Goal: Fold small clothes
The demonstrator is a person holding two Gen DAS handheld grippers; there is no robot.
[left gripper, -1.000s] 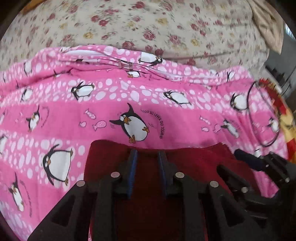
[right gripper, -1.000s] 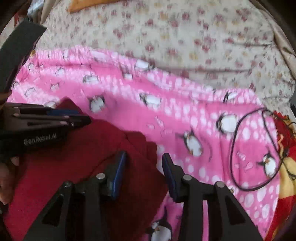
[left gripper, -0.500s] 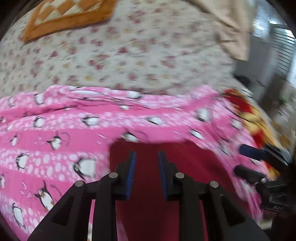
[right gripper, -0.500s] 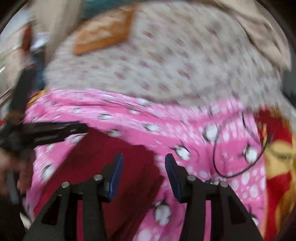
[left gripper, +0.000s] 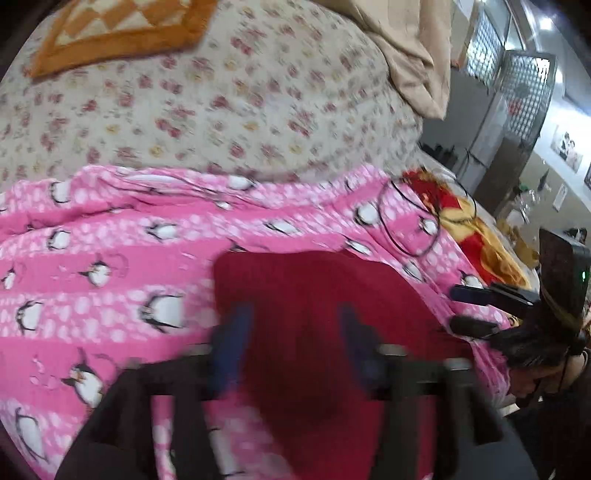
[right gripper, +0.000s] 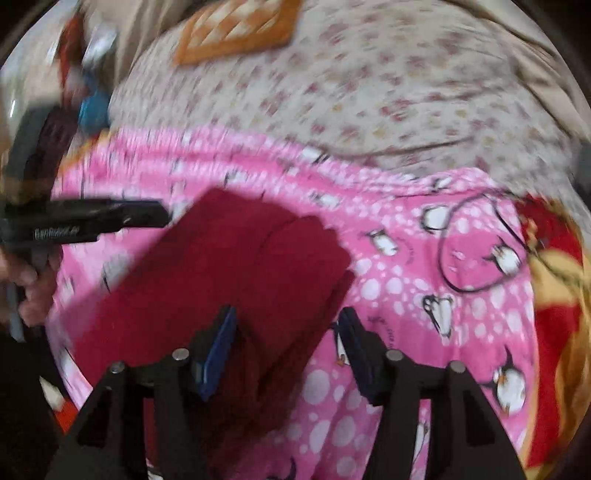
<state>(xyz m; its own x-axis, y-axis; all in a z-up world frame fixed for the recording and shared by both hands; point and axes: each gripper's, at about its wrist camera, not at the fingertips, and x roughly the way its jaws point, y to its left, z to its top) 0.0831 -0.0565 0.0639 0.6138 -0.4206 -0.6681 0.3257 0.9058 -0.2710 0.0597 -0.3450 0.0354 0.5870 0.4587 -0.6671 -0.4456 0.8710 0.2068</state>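
Floral bedding (left gripper: 229, 110) fills the upper half of both views, with an orange quilted pad (left gripper: 122, 29) at the upper left of the left view. Below it a pink penguin blanket (left gripper: 92, 266) spreads across the middle and lower frame, a red and yellow cloth (right gripper: 554, 295) at its right edge. On the blanket lies the folded red garment (left gripper: 314, 314), lower centre in the left view, centre left in the right view (its right edge shows stacked layers). A thin black cable (right gripper: 476, 240) loops on the blanket right of the garment. The left gripper (left gripper: 291, 343) is blurred, its jaws opening above the garment and not pinching it. The right gripper (right gripper: 288, 347) is likewise opening, released, its pads apart over the garment's right edge. A hand (right gripper: 33, 280) shows at the left edge of the right view.
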